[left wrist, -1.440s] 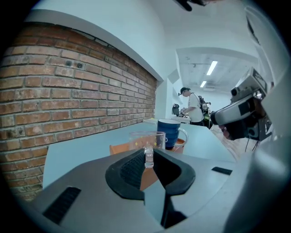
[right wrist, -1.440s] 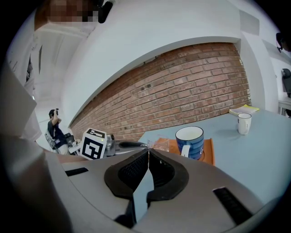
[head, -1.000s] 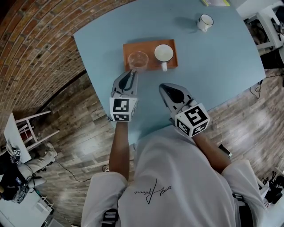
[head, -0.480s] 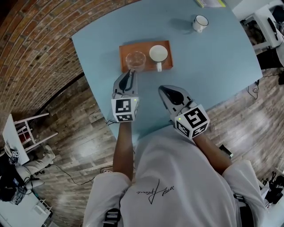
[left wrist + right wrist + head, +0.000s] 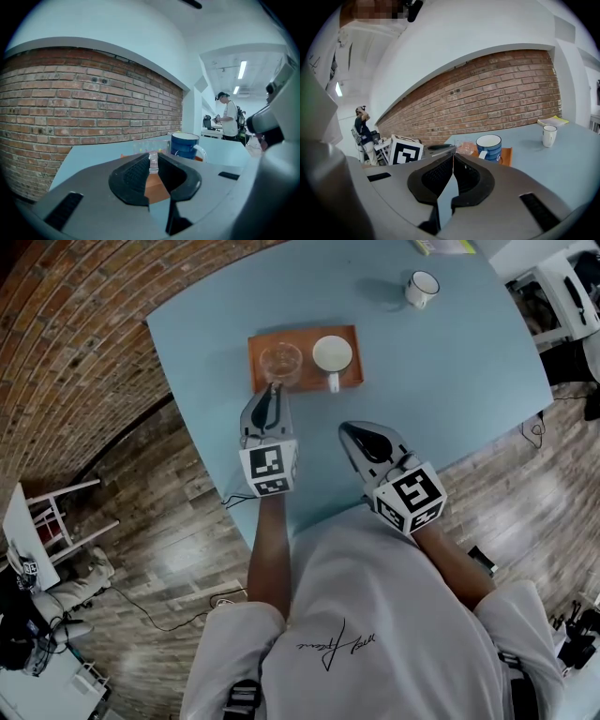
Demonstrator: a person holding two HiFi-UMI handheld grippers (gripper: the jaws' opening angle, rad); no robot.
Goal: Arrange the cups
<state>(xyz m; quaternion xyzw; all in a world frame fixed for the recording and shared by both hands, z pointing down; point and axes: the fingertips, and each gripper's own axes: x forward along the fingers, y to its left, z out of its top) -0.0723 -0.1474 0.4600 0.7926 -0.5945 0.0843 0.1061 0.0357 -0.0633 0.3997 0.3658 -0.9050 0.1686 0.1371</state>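
An orange tray [image 5: 354,374] lies on the light blue table [image 5: 450,371]. On it stand a clear glass cup [image 5: 280,360] at the left and a blue mug [image 5: 332,354] with a white inside at the right. My left gripper [image 5: 273,392] reaches the glass cup's near side. In the left gripper view a clear glass part sits between the fingertips of the left gripper [image 5: 153,160], which is shut on it, with the blue mug [image 5: 184,145] just behind. My right gripper [image 5: 350,431] hovers shut and empty over the table short of the tray, and the right gripper [image 5: 452,157] faces the blue mug [image 5: 489,147].
A white mug [image 5: 421,288] stands alone at the table's far right, also seen in the right gripper view as the white mug [image 5: 549,135]. A yellow booklet [image 5: 452,246] lies at the far edge. A brick wall [image 5: 70,112] runs along the left. White chairs [image 5: 56,512] stand on the wooden floor.
The left gripper has turned slightly while staying at the glass cup. The right gripper has kept its place. Both pairs of jaws stand as before.
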